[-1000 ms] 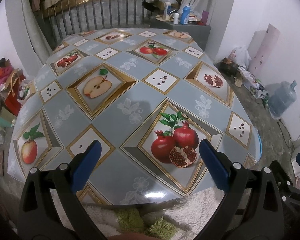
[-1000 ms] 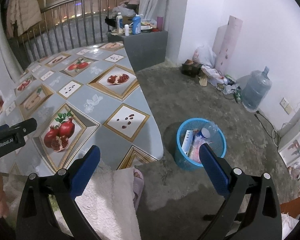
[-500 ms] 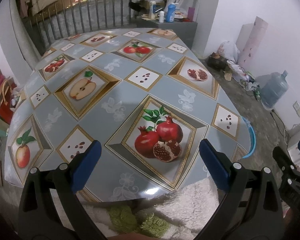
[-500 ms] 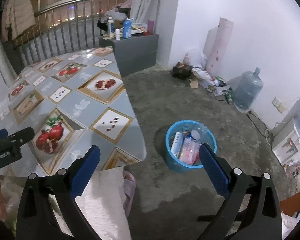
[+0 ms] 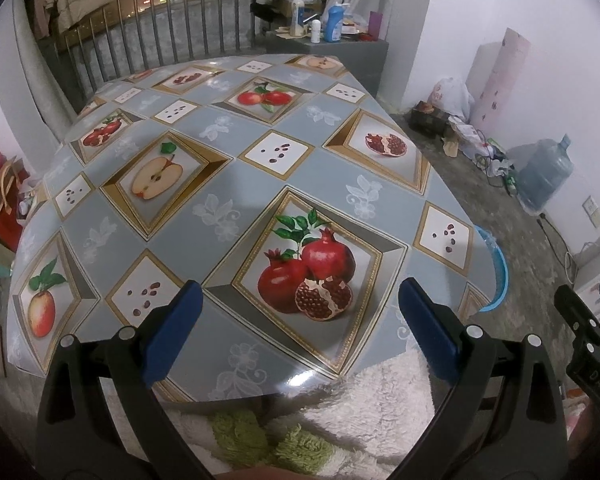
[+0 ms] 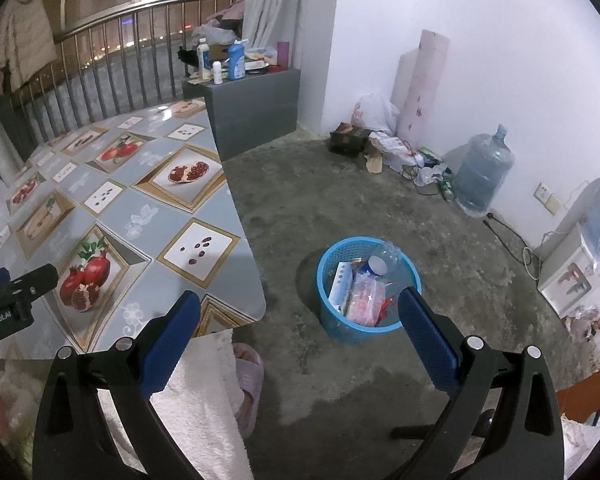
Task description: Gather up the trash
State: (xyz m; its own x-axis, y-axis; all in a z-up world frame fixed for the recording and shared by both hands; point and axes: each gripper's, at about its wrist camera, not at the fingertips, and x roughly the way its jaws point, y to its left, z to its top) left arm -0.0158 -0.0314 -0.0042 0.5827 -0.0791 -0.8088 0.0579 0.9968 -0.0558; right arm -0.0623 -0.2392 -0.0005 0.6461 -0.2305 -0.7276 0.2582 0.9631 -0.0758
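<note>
Blue basket (image 6: 367,292) of trash on floor, just ahead of wide-open, empty right gripper (image 6: 300,330); left gripper (image 5: 298,330), equally spread and empty, farther off over table (image 5: 228,184)

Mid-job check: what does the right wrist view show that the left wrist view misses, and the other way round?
Only the right wrist view shows inside the blue basket: a clear bottle and packaging. It also shows a slipper.

Only the left wrist view shows the table's left side and the halved-apple print.

Both show the fruit-print tablecloth, the water jug, and both grippers, right gripper and left gripper, jaws open, holding nothing.
</note>
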